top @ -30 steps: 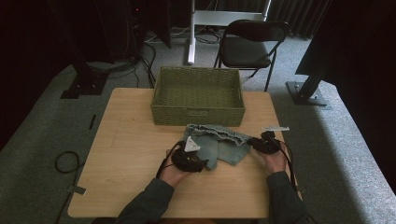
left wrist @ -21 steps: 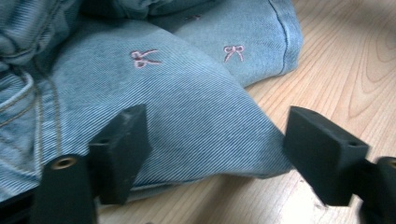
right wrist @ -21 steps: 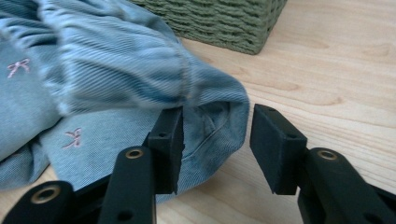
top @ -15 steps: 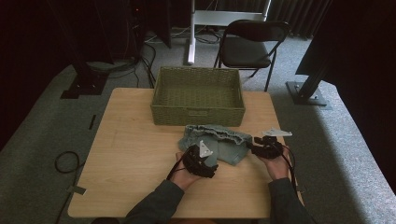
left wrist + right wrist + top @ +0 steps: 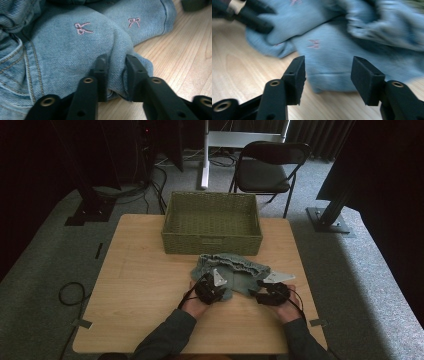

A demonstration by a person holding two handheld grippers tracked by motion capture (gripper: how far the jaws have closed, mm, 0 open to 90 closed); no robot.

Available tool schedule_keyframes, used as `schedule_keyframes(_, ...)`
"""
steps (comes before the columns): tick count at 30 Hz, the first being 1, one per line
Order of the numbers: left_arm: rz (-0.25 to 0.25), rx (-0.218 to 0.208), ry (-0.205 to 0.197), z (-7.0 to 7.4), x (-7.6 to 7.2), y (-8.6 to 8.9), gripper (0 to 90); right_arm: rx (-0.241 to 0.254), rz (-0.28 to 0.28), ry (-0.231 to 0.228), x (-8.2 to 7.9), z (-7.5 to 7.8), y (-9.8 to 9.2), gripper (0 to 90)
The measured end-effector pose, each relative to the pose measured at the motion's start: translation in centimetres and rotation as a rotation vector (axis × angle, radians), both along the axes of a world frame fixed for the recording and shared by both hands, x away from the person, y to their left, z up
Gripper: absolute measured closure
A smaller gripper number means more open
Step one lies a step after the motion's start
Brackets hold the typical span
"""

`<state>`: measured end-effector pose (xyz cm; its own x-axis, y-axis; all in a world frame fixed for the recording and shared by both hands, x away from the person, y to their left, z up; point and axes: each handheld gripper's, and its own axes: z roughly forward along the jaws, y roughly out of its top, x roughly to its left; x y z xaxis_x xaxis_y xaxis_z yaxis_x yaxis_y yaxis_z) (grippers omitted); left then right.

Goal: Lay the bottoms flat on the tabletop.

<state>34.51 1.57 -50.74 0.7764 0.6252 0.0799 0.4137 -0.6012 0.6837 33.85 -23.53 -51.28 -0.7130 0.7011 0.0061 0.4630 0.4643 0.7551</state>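
Observation:
A small light-blue denim garment (image 5: 239, 268) with pink embroidered bows lies crumpled on the wooden table (image 5: 140, 285), just in front of the basket. My left gripper (image 5: 214, 284) sits on its near left edge. In the left gripper view its jaws (image 5: 117, 65) have just been closing and pinch a raised fold of denim (image 5: 75, 42). My right gripper (image 5: 265, 292) rests at the garment's near right corner. Its jaws (image 5: 328, 75) have just been opening and stand apart, with the denim hem (image 5: 332, 55) lying ahead of them, untouched by the pads.
A green woven basket (image 5: 212, 244) stands at the table's far middle, close behind the garment. A black folding chair (image 5: 267, 167) and a white stand (image 5: 205, 160) are on the carpet beyond the table. The left gripper (image 5: 249, 15) crosses the right gripper view's top left.
The left gripper has shifted right onto the garment and shut on a fold. The right gripper has drawn back toward the near edge and left, its jaws wider apart.

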Motion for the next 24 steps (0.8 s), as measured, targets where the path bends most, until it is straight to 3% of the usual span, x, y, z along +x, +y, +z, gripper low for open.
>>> schedule_keyframes(2,-0.007,-0.018,0.006,0.3,0.2,0.4,78.5,-0.027,0.027,0.012,0.3,-0.5,0.8,40.6)
schedule_keyframes(6,-0.011,-0.029,-0.023,1.3,0.2,1.0,80.1,-0.089,0.031,0.026,1.0,-1.5,1.7,40.9)
schedule_keyframes(9,-0.001,-0.040,-0.042,2.2,0.4,1.7,81.2,-0.143,0.031,0.010,1.2,-1.9,2.0,52.2)
schedule_keyframes(14,0.041,-0.065,-0.064,3.3,1.1,3.1,81.8,-0.119,0.043,-0.022,0.9,-1.2,1.6,79.8)
schedule_keyframes(17,0.067,-0.074,-0.080,4.0,1.4,4.2,82.3,-0.094,0.039,-0.050,0.6,-0.3,1.1,81.5)
schedule_keyframes(24,0.136,-0.102,-0.113,5.4,1.6,7.7,82.8,0.023,0.020,-0.100,-0.1,2.2,-1.4,81.9)
